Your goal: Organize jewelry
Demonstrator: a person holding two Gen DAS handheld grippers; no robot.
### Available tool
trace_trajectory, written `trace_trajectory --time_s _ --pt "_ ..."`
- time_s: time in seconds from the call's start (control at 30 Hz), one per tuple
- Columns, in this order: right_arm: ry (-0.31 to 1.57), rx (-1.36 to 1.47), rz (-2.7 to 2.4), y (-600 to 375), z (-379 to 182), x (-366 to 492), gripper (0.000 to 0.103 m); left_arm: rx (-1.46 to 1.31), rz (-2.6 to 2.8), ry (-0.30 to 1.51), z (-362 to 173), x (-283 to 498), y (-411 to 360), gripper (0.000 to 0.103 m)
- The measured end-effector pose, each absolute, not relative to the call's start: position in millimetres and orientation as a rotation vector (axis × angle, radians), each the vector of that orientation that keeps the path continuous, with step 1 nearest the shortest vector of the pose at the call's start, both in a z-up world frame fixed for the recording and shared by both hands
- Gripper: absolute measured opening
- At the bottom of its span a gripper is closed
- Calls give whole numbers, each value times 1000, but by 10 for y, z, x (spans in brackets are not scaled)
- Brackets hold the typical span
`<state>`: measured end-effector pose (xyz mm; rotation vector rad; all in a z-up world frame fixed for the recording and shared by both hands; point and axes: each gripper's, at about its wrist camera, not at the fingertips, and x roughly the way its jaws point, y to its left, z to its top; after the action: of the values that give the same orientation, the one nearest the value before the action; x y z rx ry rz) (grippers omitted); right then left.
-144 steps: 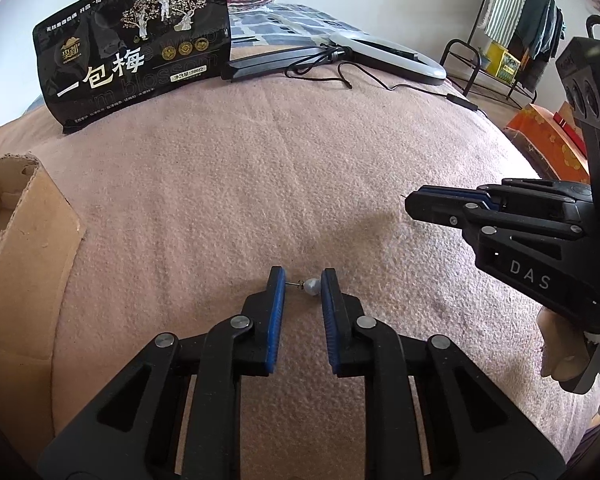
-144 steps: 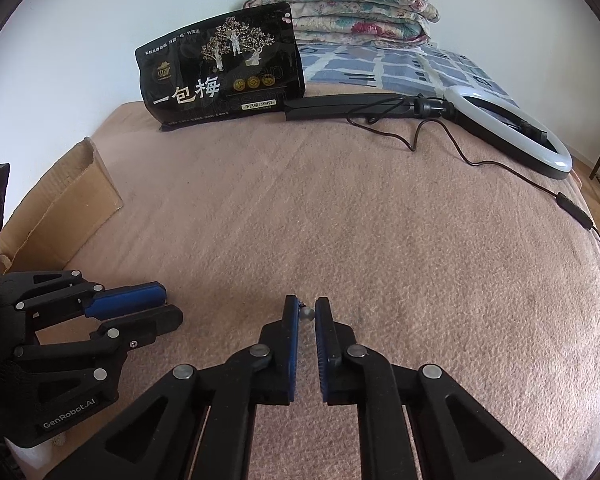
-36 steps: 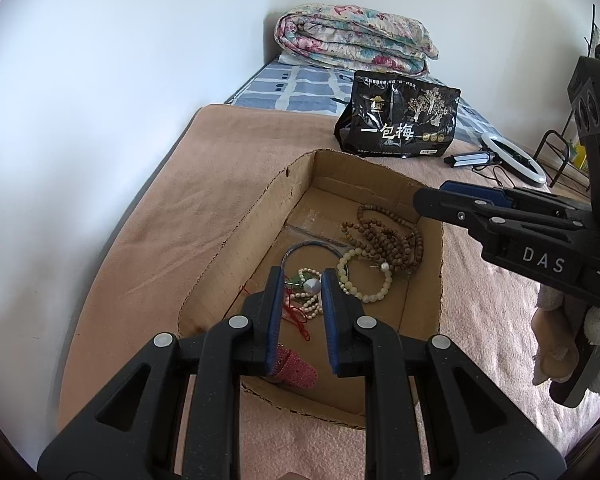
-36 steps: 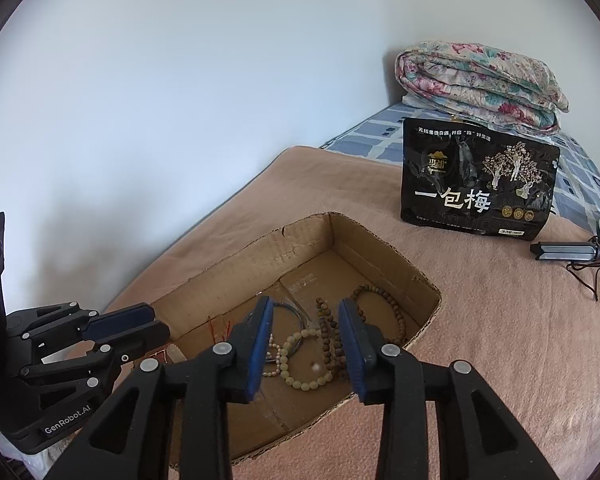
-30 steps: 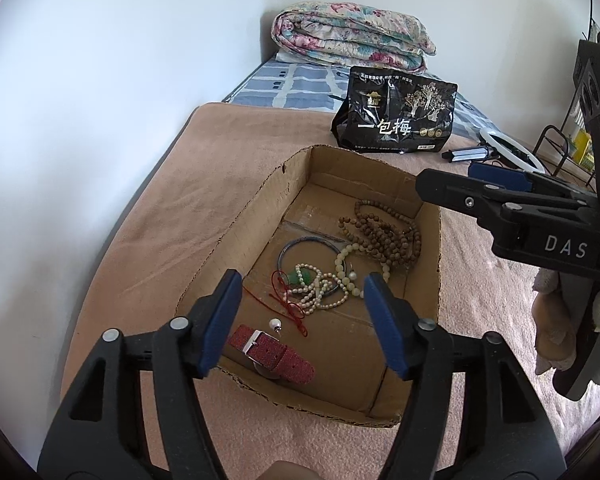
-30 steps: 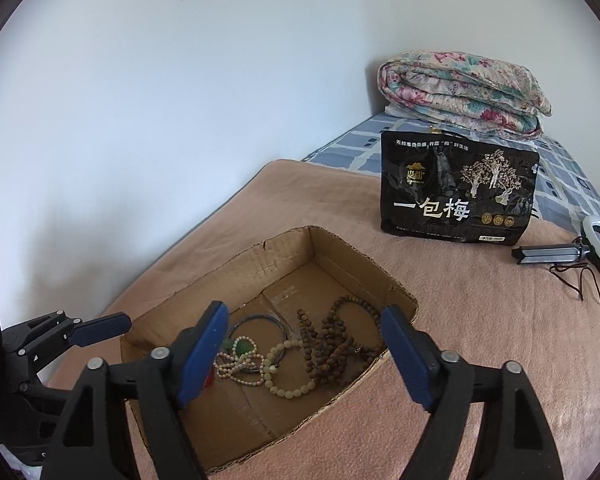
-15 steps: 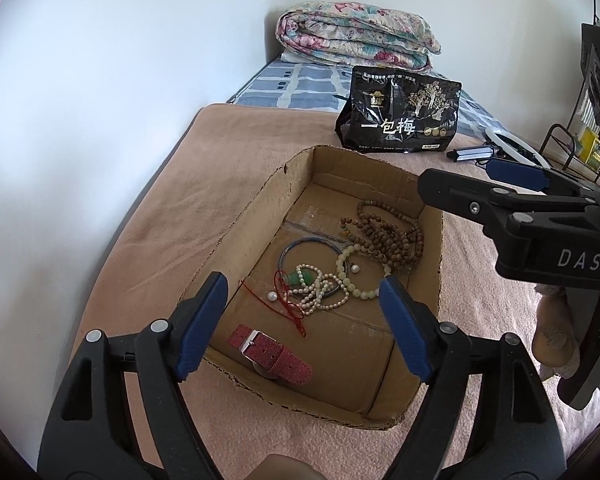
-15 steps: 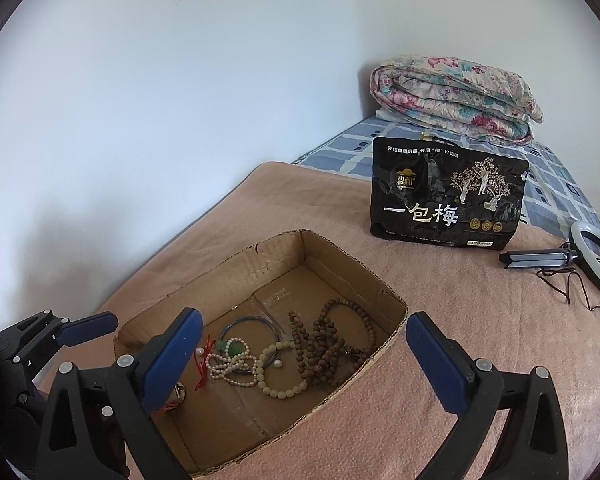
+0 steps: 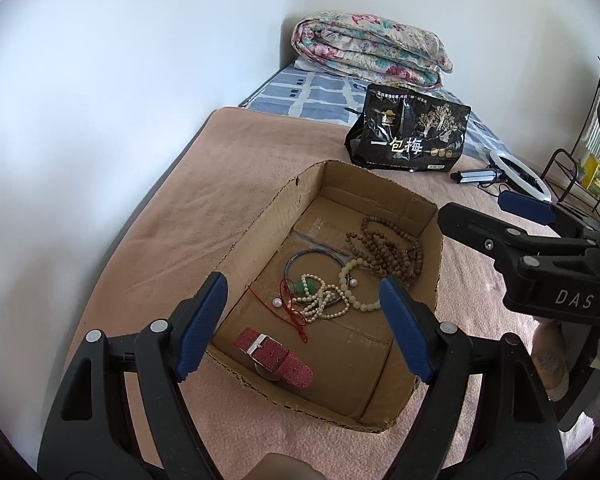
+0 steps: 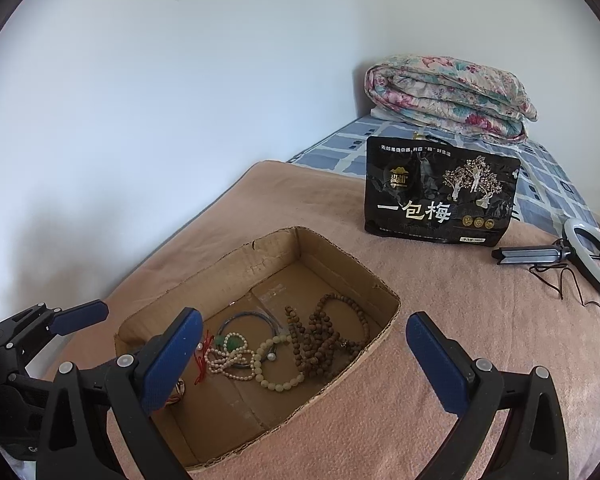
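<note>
cardboard box (image 9: 260, 224) sits on the pink blanket (image 9: 188, 216) of the bed, and all the jewelry is down inside it. left gripper (image 9: 302, 324) hangs above the near end of the box, fingers spread wide, nothing between them. right gripper (image 10: 300, 354) is over the box too, fingers just as wide and holding nothing. on the box floor: a red watch strap (image 9: 274, 356) nearest the left gripper, 1 loose pearl (image 9: 277, 302) beside a red cord (image 9: 290, 312), a tangle of small cream beads (image 9: 320, 300) with a green stone, a dark bangle (image 9: 300, 258), a pale bead bracelet (image 10: 278, 384), and a heap of brown wooden beads (image 9: 392, 248) toward the far end. beyond the box stands a black snack bag (image 10: 440, 196), with a ring light (image 10: 592, 256) to its right and a folded floral quilt (image 10: 448, 96) behind.
</note>
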<state>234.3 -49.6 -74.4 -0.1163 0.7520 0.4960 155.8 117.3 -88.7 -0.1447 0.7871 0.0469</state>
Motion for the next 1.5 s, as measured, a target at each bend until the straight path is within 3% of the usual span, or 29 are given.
trace_trajectory --time_s 1.5 --pt "655 -96 378 -1594 125 1404 103 -68 12 641 -30 773 525 82"
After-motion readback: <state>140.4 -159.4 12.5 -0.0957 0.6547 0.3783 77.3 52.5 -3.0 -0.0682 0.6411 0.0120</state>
